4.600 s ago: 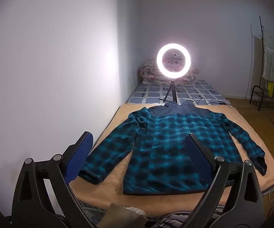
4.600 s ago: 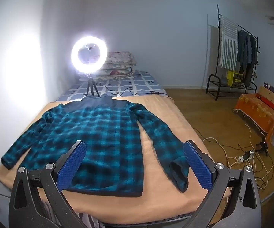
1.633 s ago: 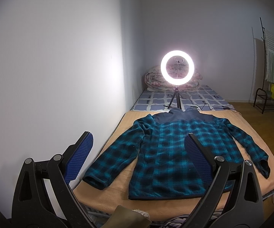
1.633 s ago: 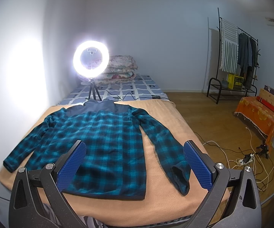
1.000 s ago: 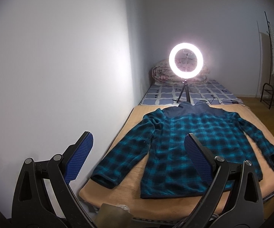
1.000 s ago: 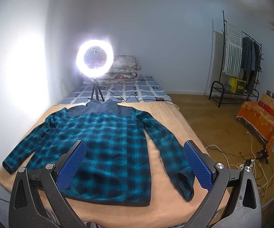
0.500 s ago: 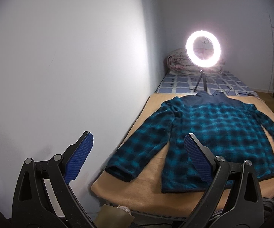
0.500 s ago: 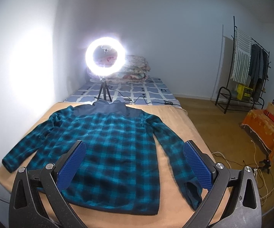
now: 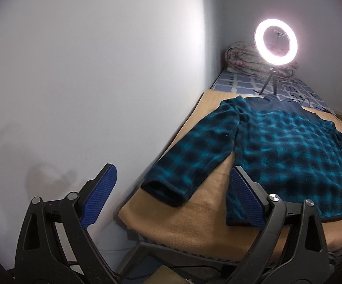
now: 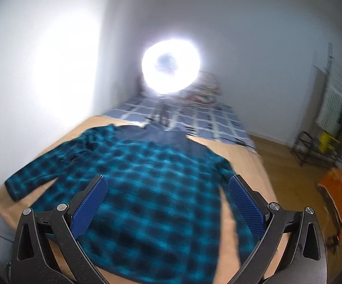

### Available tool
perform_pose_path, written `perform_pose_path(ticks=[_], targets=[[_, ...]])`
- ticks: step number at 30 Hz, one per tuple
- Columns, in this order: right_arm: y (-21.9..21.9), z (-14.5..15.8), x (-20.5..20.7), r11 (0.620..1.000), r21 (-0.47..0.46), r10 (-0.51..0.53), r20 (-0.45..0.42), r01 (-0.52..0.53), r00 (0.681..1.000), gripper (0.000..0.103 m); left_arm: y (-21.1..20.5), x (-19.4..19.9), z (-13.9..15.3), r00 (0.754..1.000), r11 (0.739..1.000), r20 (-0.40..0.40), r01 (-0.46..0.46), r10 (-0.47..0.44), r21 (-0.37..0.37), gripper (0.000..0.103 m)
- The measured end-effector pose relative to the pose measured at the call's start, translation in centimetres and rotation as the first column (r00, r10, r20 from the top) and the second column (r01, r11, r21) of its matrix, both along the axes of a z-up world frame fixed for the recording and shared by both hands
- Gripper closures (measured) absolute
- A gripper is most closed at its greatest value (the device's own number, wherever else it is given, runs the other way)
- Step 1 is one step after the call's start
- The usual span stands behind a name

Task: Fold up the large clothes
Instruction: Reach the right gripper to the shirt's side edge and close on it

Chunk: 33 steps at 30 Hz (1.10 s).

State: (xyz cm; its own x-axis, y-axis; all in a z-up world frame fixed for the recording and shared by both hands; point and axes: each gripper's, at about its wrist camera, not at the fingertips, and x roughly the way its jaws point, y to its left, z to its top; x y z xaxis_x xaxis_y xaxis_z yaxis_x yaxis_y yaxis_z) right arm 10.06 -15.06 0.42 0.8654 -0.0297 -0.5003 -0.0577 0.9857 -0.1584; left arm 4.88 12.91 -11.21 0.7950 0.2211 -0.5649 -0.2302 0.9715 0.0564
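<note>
left gripper (image 9: 172,188), jaws spread wide and empty, hangs above the near corner of the bed (image 9: 171,222), close to the wall on its outer side. ahead of it and toward its inner finger lies the plaid jacket (image 9: 289,149), spread flat on the tan blanket (image 9: 194,217) with its dark collar farthest from the gripper. the jacket's nearer sleeve (image 9: 194,156) runs back toward the gripper, and its cuff (image 9: 164,193) sits just ahead of the gap between the two fingers, not touching either pad. right gripper (image 10: 168,201), jaws likewise spread wide and empty, hangs over the jacket's lower body, with plaid cloth filling the space between and ahead of its fingers; this view is blurred, so contact cannot be judged. straight ahead of both grippers, beyond the collar, a lit ring light (image 9: 276,42) stands on a small tripod. off the right gripper's outer side are a clothes rack (image 10: 332,123) and an orange-covered object (image 10: 339,196) on the wood floor.
</note>
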Motion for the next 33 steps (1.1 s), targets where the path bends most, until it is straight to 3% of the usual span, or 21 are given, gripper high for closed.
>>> perform_pose_path(ticks=[5,7,11,18,20,21,23,27,33], targets=[[3.3,-0.4,3.8,0.983,0.049,0.179,-0.003,-0.178,0.984,0.001,2.4,0.1,-2.5,0.998,0.997,-0.049,-0.034,0.03,-0.07,0.025],[4.6,-0.4,5.7,0.973,0.079,0.22,-0.029,-0.217,0.975,0.001,3.5,-0.1,-3.7,0.997,0.993,-0.069,-0.051,0.043,-0.109,0.037],[7.4,-0.6,9.7,0.946,0.154,0.303,-0.098,-0.286,0.948,0.007,5.1,-0.2,-5.9,0.993,0.981,-0.103,-0.07,0.052,-0.178,0.049],[12.3,-3.7,14.8,0.883,0.313,0.424,-0.213,-0.35,0.88,0.019,6.6,1.2,-8.7,0.991,0.945,-0.136,-0.063,0.02,-0.322,0.05],[14.1,-5.2,16.0,0.873,0.322,0.452,-0.254,-0.366,0.855,0.027,6.9,1.9,-9.2,0.991,0.925,-0.13,-0.061,0.012,-0.376,0.043],[14.6,-5.6,16.4,0.872,0.322,0.459,-0.269,-0.37,0.847,0.031,7.0,2.2,-9.3,0.992,0.917,-0.125,-0.063,0.015,-0.393,0.035],[16.0,-6.9,17.5,0.866,0.323,0.477,-0.303,-0.382,0.825,0.035,7.1,2.8,-9.8,0.993,0.905,-0.115,-0.067,0.02,-0.42,0.032],[18.7,-9.7,19.1,0.835,0.385,0.53,-0.374,-0.392,0.761,0.046,6.5,4.0,-11.1,0.991,0.898,-0.136,-0.07,0.011,-0.434,0.032],[23.5,-17.3,21.2,0.785,0.562,0.584,-0.532,-0.26,0.614,0.046,6.1,4.6,-12.4,0.988,0.892,-0.151,-0.076,0.008,-0.446,0.032]])
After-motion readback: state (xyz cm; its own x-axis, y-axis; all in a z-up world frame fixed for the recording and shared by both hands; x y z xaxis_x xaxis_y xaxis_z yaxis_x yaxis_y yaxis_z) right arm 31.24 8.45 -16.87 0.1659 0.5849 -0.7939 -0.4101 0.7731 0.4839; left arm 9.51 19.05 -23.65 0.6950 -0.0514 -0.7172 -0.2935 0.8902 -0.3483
